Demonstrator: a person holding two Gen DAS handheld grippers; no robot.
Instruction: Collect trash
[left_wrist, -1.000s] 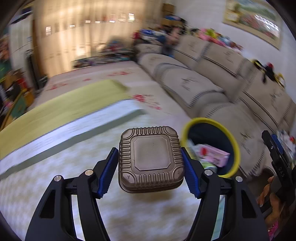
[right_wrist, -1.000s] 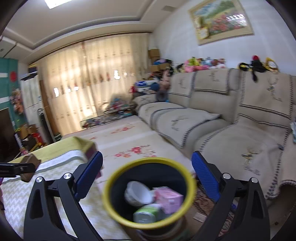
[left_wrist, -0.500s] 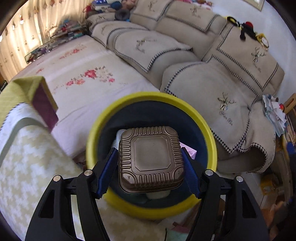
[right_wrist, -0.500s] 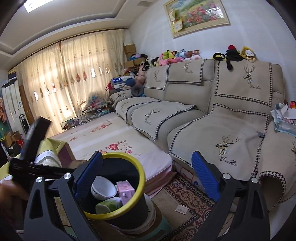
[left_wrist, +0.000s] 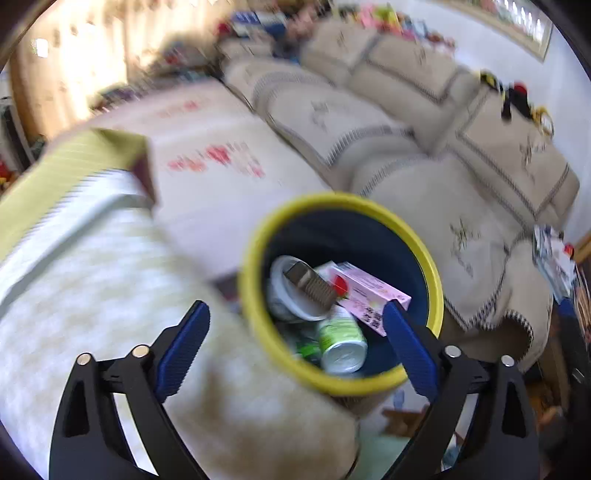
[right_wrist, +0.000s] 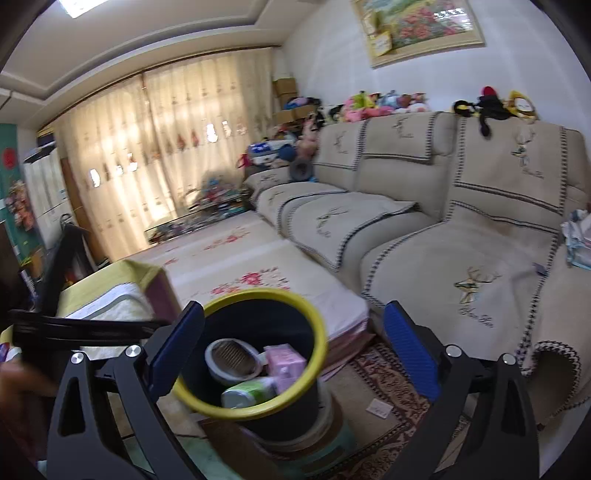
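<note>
The left tool (left_wrist: 295, 332) hangs above the round dark bin with a yellow rim (left_wrist: 258, 325), its blue-padded jaws opening wide with nothing pressed between them. The brown ribbed square plastic container (left_wrist: 308, 282) is inside the bin, tilted on edge against a white bowl (left_wrist: 280, 299). Beside it in the bin lie a pink carton box (left_wrist: 369, 293) and a green and silver drink can (left_wrist: 341, 341) (the can lies on its side, with its silver end facing the camera). This view is blurred, so finer detail of the rubbish is hard to tell.

From the right wrist view, the right tool (right_wrist: 293, 349) is open as well, its jaws spread to either side of the same bin (right_wrist: 317, 332) without touching it and with nothing held. The left tool's black frame reaches in from the left edge, just beside the bin.

The bin stands on the floor at the corner of a low desk covered with a pale patterned cloth (left_wrist: 92, 295). A beige sofa with dark-trimmed covers (right_wrist: 461, 221) runs along the wall behind, with stuffed toys (right_wrist: 384, 101) lined on its back.
</note>
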